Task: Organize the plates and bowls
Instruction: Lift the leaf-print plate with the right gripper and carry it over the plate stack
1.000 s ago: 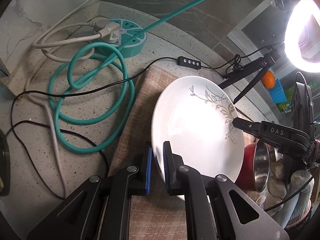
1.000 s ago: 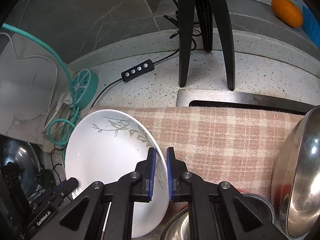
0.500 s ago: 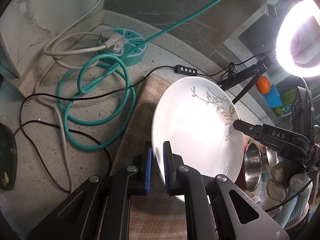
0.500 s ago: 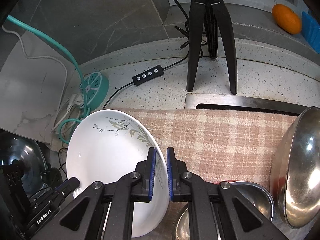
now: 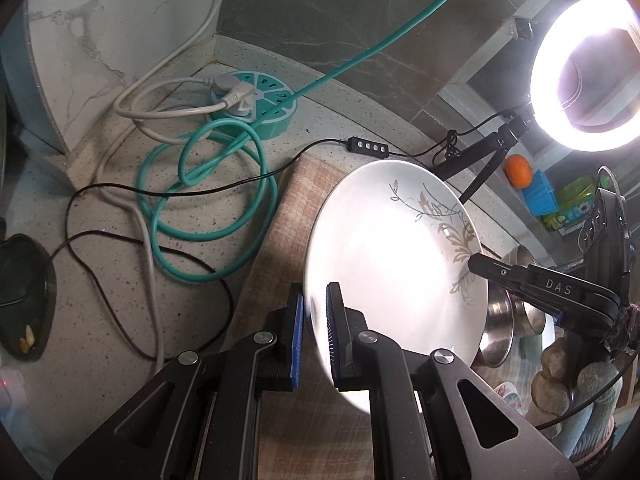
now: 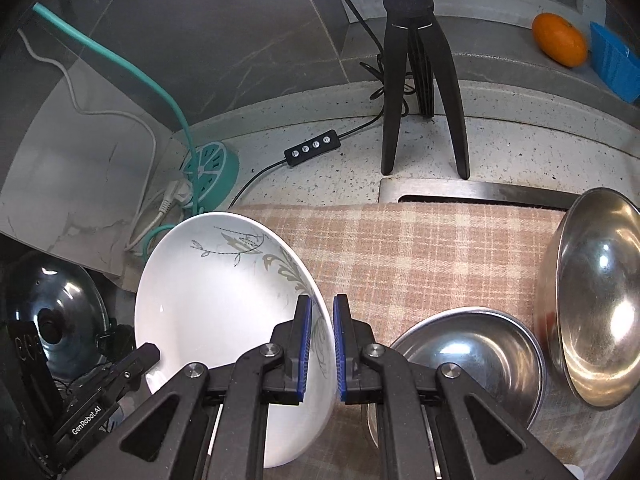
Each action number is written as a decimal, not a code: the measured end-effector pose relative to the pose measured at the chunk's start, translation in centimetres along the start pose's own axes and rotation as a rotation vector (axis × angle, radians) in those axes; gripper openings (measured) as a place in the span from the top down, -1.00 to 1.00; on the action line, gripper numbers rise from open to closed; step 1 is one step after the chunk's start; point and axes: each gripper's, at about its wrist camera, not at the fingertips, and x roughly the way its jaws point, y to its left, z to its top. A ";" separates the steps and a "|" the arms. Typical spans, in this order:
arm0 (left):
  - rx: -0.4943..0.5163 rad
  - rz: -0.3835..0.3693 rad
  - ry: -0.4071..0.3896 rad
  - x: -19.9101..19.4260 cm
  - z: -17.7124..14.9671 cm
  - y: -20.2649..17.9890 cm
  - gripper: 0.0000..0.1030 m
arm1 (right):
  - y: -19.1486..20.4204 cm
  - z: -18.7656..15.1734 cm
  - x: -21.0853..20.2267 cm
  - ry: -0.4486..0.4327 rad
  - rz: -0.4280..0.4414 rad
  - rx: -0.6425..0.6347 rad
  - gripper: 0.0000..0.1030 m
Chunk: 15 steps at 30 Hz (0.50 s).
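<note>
- Round green power hub point(image 5: 256, 98) and loopy green cord point(image 5: 208, 200) lie on the speckled stone surface point(image 5: 100, 320)
- Left claw point(image 5: 315, 340) pinches the rim of the smooth white plate point(image 5: 396, 272) over the checked cloth point(image 6: 420, 256)
- Right claw point(image 6: 319, 350) pinches the other rim
- Shiny metal bowls point(image 6: 476, 356) sit right

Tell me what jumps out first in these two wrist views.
A white plate with a grey leaf pattern, pinched at opposite rim edges by the left gripper and the right gripper, held tilted over a plaid cloth. Top right of the left view, a ring light glares. In the right view, steel bowls sit on the cloth to the right of the plate, and an orange lies on the ledge behind.
</note>
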 end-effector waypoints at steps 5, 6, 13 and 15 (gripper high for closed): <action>0.005 -0.003 -0.003 -1.3 -1.1 -0.1 0.83 | 0.4 -1.9 -1.0 -0.005 0.015 0.010 0.81; 0.006 -0.003 -0.003 -1.5 -1.2 -0.1 0.83 | 0.4 -2.2 -1.3 -0.007 0.017 0.012 0.81; 0.012 -0.008 -0.014 -3.2 -2.9 -0.6 0.83 | 0.2 -4.4 -3.5 -0.017 0.032 0.020 0.81; 0.016 -0.011 -0.015 -3.7 -3.5 -0.9 0.83 | 0.1 -5.0 -4.2 -0.021 0.034 0.023 0.81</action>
